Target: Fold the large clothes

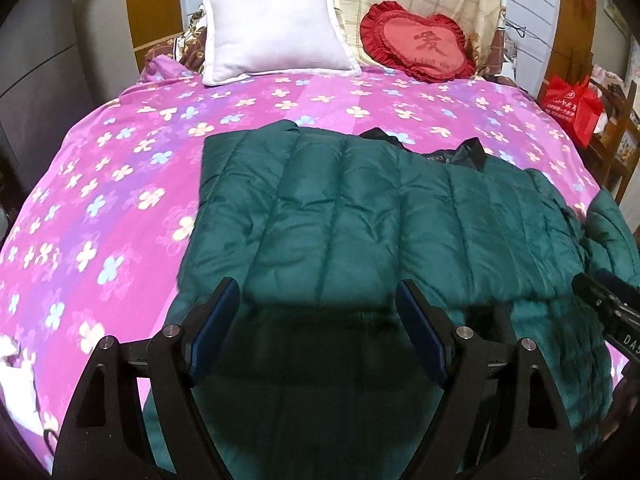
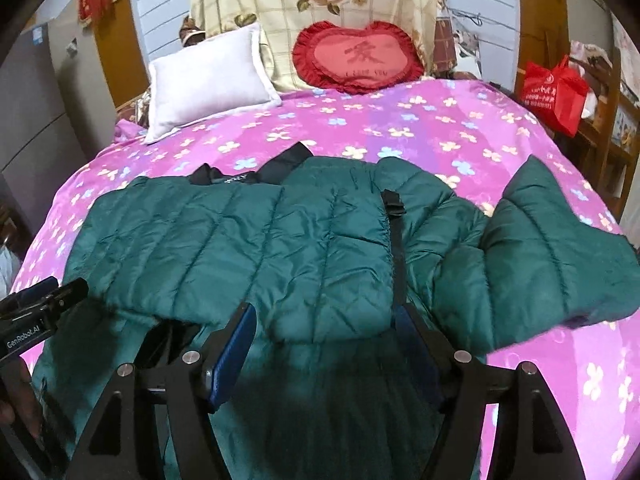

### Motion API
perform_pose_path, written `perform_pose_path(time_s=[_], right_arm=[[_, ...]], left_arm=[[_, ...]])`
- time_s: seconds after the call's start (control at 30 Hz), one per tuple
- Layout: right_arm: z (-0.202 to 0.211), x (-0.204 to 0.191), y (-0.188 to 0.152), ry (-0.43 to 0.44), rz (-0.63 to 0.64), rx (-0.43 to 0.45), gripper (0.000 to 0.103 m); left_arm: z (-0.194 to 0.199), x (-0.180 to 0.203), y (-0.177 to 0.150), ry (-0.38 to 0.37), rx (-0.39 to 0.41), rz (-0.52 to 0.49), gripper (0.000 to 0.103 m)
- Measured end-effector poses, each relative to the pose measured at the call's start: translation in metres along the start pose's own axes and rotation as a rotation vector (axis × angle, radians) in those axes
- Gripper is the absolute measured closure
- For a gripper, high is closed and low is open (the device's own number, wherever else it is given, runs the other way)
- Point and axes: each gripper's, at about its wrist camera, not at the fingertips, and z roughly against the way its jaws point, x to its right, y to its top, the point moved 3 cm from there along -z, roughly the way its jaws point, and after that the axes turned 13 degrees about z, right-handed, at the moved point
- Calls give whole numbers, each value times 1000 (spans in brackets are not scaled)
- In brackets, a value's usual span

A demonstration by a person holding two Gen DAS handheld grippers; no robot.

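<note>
Green quilted jacket on bed, near hem shadowed
Left tongs and right tongs: both wide open, gripping nothing

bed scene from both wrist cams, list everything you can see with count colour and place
puffer jacket: one, dark green, quilted, spread across the near half of the bed, one sleeve lying out to the side
bedspread: one, pink with pale flowers, covering the bed
pillow: one, white, far end of the bed
heart cushion: one, red, frilled, far end beside the pillow
floral quilt: one, cream with roses, propped behind the pillows
bag: one, red, off the bed's far side
left gripper: one, black with blue pads, open above the jacket's near edge
right gripper: one, black with blue pads, open above the jacket
</note>
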Motion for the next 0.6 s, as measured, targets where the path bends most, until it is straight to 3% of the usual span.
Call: perform_pose_path(time_s=[0.4, 0.6], right_arm=[[48, 13, -11, -1, -13, 55, 27], [60, 35, -17, -55, -31, 61, 25]], left_arm=[[59, -1, -20, -3, 88, -59, 22], [67, 8, -13, -72, 91, -59, 22]])
